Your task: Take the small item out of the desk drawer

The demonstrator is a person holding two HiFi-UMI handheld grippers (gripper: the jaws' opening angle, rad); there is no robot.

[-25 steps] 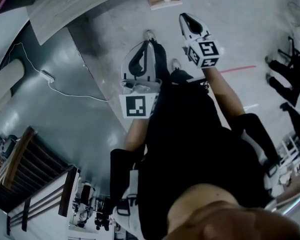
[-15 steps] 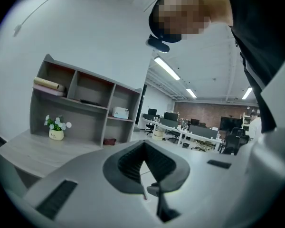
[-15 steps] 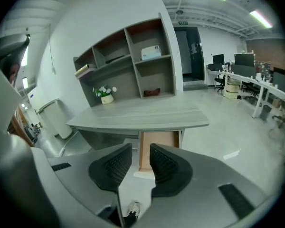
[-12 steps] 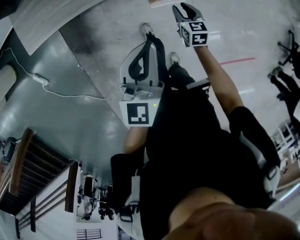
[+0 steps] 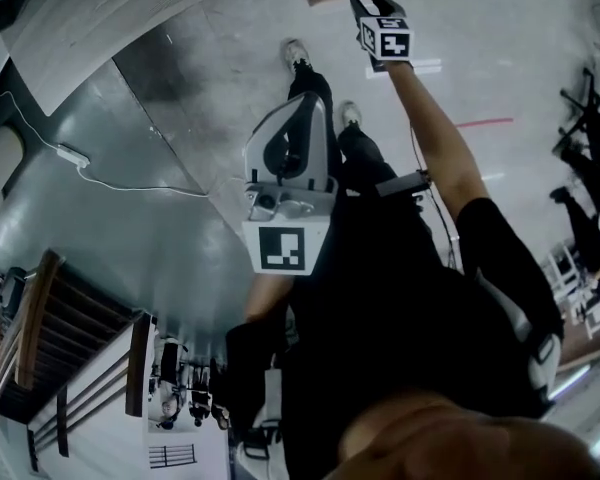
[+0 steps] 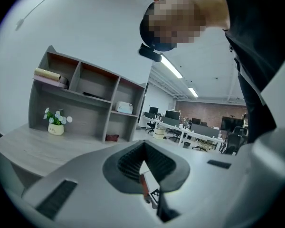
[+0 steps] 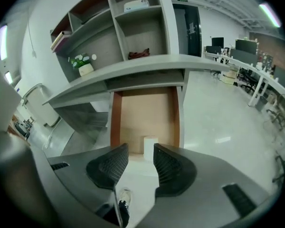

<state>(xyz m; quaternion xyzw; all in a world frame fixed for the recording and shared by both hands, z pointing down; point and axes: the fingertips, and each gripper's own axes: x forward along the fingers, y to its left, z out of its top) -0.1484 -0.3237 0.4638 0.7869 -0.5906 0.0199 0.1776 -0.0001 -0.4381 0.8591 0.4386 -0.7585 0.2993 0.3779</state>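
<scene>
Standing near the front end of the open drawer (image 7: pixel 145 106), the small white item (image 7: pixel 150 145) sits inside it. My right tool (image 7: pixel 140 152) hovers just in front of the drawer. Its jaws have just been opening and are released, empty, with the item showing beyond the gap. My left tool (image 6: pixel 143 145) is well back from the drawer, clenched on nothing.

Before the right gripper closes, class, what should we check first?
1. Drawer open: ok.
2. Item in view inside it: ok.
3. Right gripper jaws apart, just been opening: ok.
4. Item between those jaws: not ok; it lies ahead of them, nothing between.
5. Jaws lined up with item: ok.
6. Left gripper away from drawer, jaws together, empty: ok.
</scene>
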